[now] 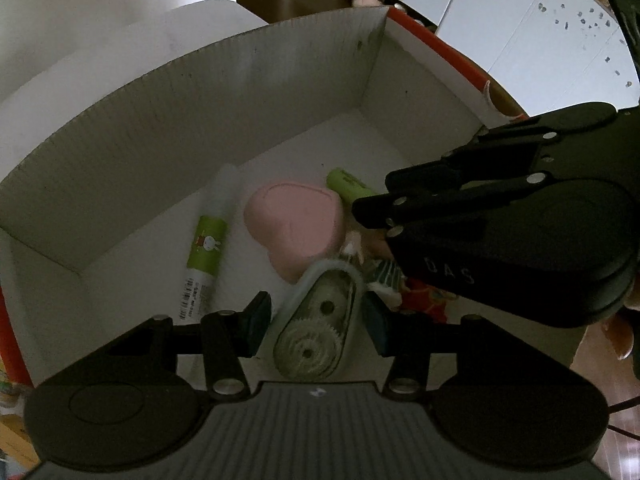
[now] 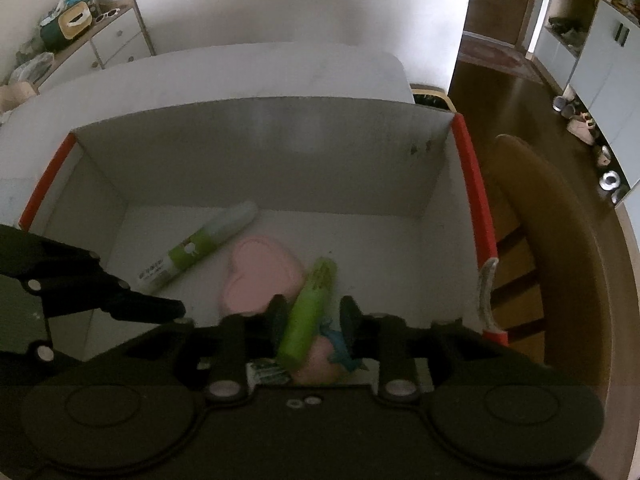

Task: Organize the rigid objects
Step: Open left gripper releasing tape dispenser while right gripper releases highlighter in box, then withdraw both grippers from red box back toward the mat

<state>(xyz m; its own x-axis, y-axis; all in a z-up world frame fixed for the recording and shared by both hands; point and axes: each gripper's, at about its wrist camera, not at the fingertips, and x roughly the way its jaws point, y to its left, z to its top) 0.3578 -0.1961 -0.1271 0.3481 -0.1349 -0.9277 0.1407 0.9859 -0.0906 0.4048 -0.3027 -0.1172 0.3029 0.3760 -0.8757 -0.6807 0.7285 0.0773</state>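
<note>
Landmark: we place everything by the white cardboard box (image 2: 256, 152) with red edges, standing on the white tabletop (image 2: 248, 72).
Left gripper (image 1: 316, 322): we see its jaws apart around a clear correction-tape dispenser (image 1: 316, 328) inside the box; the pads do not press on it.
Right gripper (image 2: 310, 318): we see its jaws parted inside the box with a green tube (image 2: 308, 312) between them, gaps showing on both sides.
Pink heart case (image 1: 296, 224): on the box floor, mid-box.
White-and-green glue stick (image 1: 208, 248): on the box floor beside the heart, toward the far wall.
</note>
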